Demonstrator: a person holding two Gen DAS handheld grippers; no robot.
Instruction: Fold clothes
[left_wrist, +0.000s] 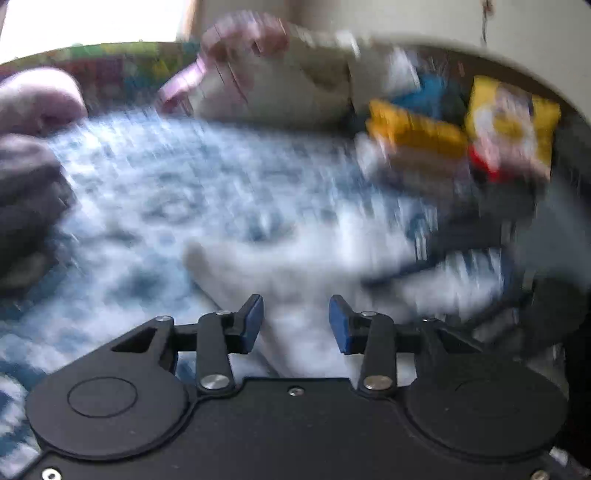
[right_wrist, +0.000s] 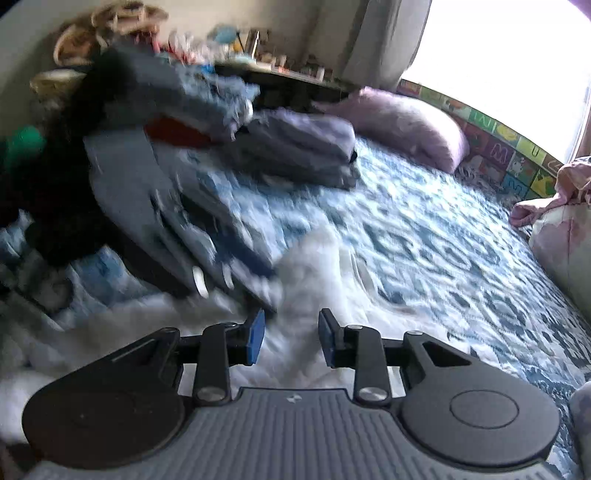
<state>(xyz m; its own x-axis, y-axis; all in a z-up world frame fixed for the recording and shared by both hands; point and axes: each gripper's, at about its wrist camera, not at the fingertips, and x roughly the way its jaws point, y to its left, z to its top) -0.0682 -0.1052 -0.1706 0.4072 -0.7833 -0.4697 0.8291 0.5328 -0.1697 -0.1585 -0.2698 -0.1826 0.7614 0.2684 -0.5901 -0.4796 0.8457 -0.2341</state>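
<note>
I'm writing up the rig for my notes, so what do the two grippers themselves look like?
Both are black, with two round discs at the base, silver pivot screws and linkage arms ending in blue-padded fingers. The left gripper has a smooth black body; the right gripper has a ribbed grey centre panel. No cables or sleeves show.

Bedspread (right_wrist: 443, 236) showing a blue-and-white mottled pattern; white garment (right_wrist: 317, 266) lying near, pale against it. Folded clothes (right_wrist: 303, 147) at far left appearing grey. Pillow (right_wrist: 410, 125) looking pink. Alphabet mat (right_wrist: 509, 155) at far right displaying multicoloured squares. Gripper pads (left_wrist: 253, 321) showing blue on black.
</note>
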